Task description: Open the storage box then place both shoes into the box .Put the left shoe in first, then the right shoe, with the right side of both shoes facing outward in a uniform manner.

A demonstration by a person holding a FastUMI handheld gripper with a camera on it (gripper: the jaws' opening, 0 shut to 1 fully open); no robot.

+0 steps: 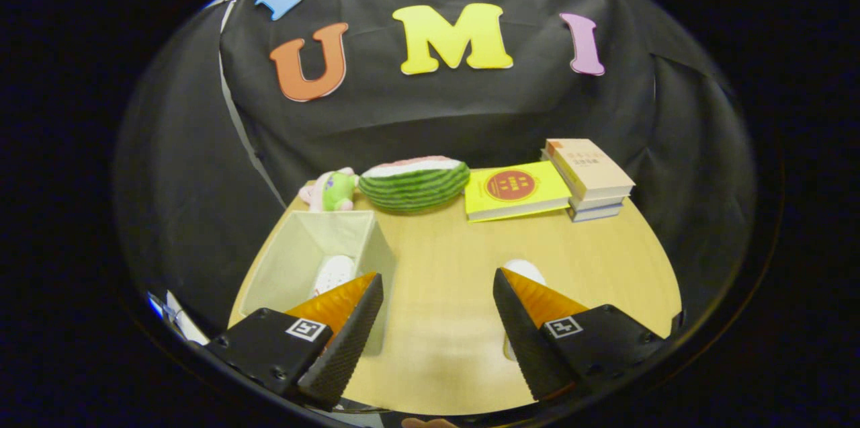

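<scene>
Book (589, 168) and booklet (516, 189) print unreadable (too small).

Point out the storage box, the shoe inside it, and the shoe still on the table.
storage box (295, 260): gripper view, inner left wall.
shoe in box (334, 272): gripper view, its white upper.
shoe on table (526, 269): gripper view, rounded end behind the right finger.

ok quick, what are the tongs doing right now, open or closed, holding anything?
Tongs: open, fingers wide apart, holding nothing. One shoe lies in the box; the other shoe sits on the table by the right finger.
</scene>
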